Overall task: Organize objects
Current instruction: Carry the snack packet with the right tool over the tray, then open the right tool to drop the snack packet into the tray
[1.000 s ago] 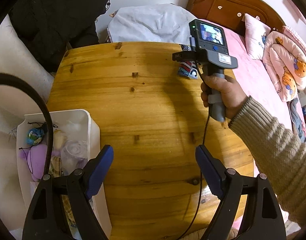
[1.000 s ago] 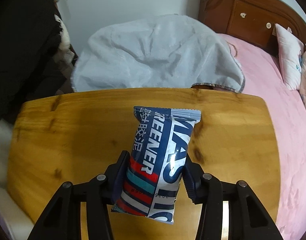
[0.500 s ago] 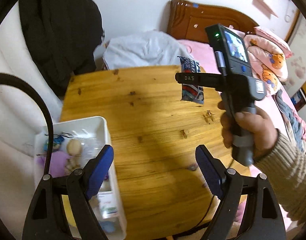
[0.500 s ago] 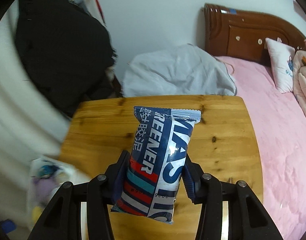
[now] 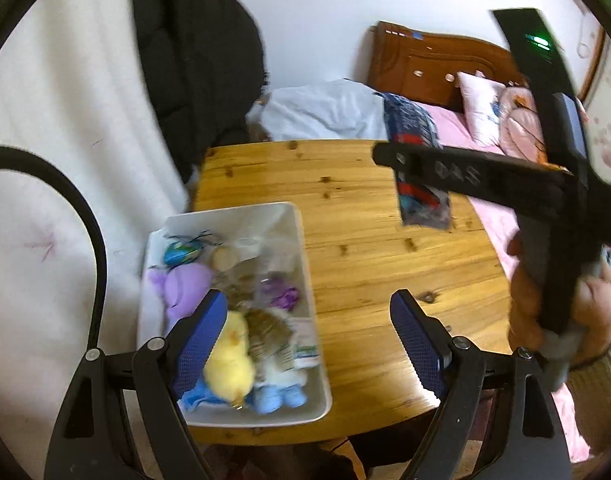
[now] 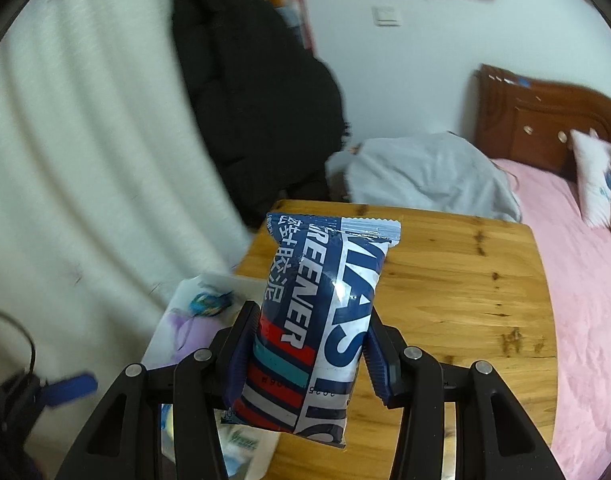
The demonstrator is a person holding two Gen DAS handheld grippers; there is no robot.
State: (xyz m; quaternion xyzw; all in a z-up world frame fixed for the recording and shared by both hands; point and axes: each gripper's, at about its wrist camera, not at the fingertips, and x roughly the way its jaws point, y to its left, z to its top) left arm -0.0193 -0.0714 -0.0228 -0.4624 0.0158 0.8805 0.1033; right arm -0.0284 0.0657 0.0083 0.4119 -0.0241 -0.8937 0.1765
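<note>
My right gripper (image 6: 309, 344) is shut on a blue, white and red foil packet (image 6: 321, 312), held upright in the air above the wooden table (image 6: 465, 280). In the left wrist view the same packet (image 5: 413, 136) hangs from the right gripper's black bar, high over the table's right side. A white bin (image 5: 305, 236) full of small toys sits on the table's left edge; it also shows blurred as the bin (image 6: 185, 300) left of the packet. My left gripper (image 5: 309, 344) stands open and empty, low over the bin's near end.
A person's hand (image 5: 561, 320) in a knit sleeve holds the right gripper's handle. A black coat (image 5: 193, 60) hangs by the white curtain at the left. A pink bed (image 6: 577, 260) with a wooden headboard lies right of the table, a grey cloth (image 6: 425, 172) behind it.
Both grippers have pulled back and up. The right gripper carried the packet leftward toward the bin. The bin now shows more fully in the left wrist view.
</note>
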